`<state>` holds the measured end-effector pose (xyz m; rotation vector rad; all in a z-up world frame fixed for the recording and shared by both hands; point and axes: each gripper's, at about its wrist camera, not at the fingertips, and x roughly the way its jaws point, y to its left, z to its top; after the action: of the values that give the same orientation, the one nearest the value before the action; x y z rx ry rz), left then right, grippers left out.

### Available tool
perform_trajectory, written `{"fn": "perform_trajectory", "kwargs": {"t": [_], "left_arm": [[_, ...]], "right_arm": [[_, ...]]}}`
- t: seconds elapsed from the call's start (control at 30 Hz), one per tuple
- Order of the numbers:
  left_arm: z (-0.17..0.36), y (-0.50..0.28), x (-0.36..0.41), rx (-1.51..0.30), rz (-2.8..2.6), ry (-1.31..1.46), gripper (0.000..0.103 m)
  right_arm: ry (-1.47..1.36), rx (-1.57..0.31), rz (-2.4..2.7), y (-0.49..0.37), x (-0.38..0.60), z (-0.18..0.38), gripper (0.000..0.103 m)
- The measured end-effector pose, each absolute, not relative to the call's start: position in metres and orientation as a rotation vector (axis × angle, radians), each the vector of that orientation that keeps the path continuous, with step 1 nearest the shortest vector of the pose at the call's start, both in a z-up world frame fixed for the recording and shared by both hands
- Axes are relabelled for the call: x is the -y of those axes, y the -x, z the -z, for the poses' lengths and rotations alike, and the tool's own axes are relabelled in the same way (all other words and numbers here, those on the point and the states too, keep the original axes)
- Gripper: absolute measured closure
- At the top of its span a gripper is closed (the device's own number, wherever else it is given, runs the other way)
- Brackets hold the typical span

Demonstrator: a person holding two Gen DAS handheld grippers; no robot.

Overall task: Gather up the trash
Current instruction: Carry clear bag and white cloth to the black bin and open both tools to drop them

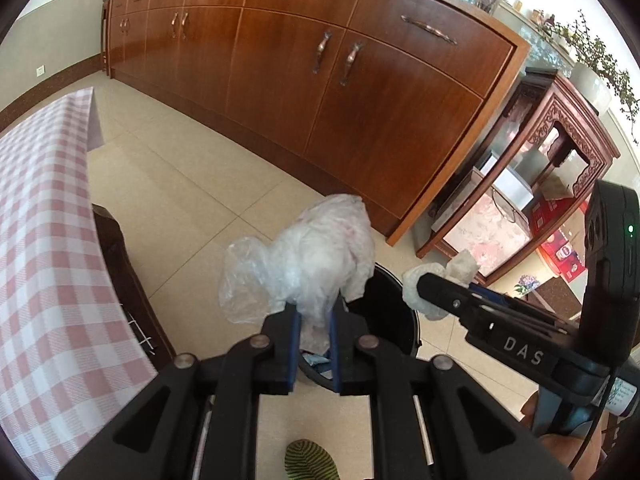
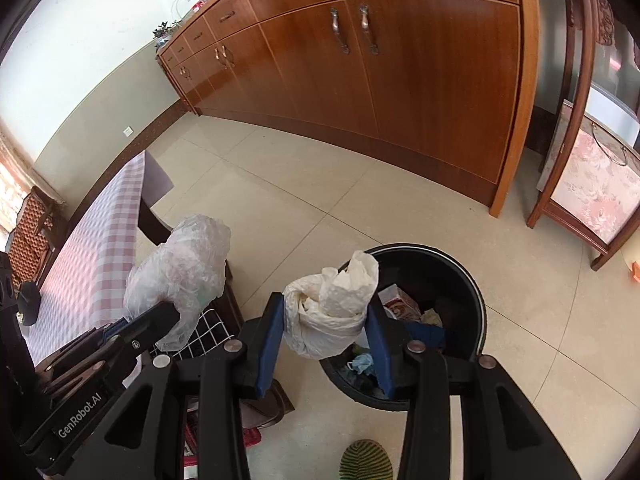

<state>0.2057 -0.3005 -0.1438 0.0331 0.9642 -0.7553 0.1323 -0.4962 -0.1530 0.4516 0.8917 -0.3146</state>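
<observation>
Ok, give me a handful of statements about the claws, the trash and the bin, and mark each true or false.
1. The left claw grips a clear crumpled plastic bag. True.
2. The right claw is empty. False: it grips a crumpled white wad.
3. The black bin already holds trash. True.
4. The bin stands on the checked tablecloth. False: it stands on the tiled floor.
5. The wooden cabinet doors are shut. True.

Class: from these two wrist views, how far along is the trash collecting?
Done: the black bin already holds scraps. In hand: the left tool grips a clear plastic bag, the right tool a white crumpled bag. Left: releasing both into the bin.
</observation>
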Motion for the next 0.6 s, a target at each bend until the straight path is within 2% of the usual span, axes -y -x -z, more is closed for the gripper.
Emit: {"fn": "perform_trajectory", "kwargs": {"t": [0.6], "left_arm": [[0.192, -0.195, 0.376, -1.093, 0.782, -0.151, 0.089]], "right_arm": [[-0.557, -1.021, 0.418, -0.121, 0.577, 0.208, 0.06]]}}
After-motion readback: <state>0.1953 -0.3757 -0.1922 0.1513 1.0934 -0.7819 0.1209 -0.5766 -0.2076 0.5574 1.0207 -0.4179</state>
